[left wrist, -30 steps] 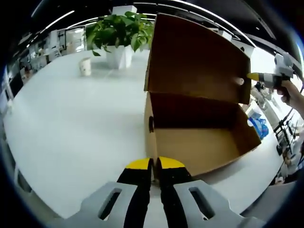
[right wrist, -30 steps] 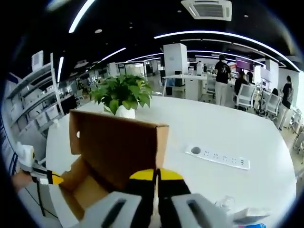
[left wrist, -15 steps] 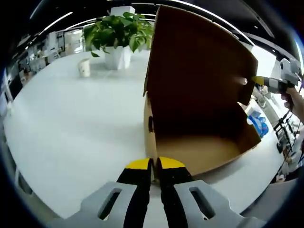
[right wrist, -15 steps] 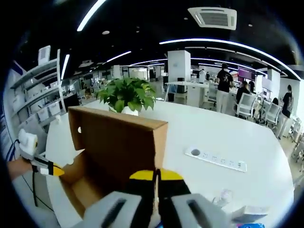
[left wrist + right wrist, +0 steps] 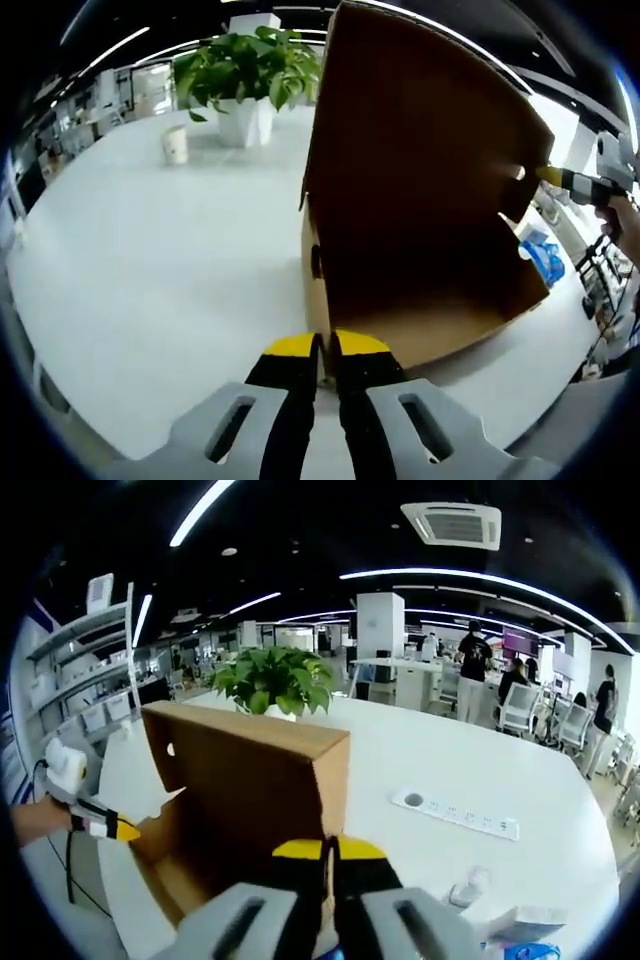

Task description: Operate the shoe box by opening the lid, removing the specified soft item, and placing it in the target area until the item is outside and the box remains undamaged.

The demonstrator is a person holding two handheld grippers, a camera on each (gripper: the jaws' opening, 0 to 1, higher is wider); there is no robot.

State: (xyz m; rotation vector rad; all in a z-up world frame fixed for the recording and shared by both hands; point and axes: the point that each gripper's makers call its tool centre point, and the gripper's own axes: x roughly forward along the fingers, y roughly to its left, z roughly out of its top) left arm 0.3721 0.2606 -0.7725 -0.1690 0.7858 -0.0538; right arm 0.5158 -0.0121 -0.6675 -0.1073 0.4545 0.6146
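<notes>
A brown cardboard shoe box (image 5: 430,325) stands on the white table (image 5: 150,270) with its lid (image 5: 420,130) swung up steeply. My left gripper (image 5: 323,352) is shut on the box's near side wall at the corner. From the right, my right gripper (image 5: 545,176) holds the lid's free edge. In the right gripper view, my right gripper (image 5: 327,852) is shut on the lid (image 5: 240,770), and my left gripper (image 5: 125,830) meets the box's far wall, held by a hand. The box's inside (image 5: 190,880) shows bare cardboard; the part under the lid lies in shadow.
A potted plant (image 5: 250,70) and a paper cup (image 5: 176,143) stand beyond the box. A power strip (image 5: 455,813) lies on the table, with a clear bottle (image 5: 468,888) nearer. A blue bag (image 5: 545,262) sits beside the box. People (image 5: 472,660) stand at distant desks.
The lid has swung further up, lifted by my right gripper, and now hides more of the box's inside. My left gripper stays on the box wall.
</notes>
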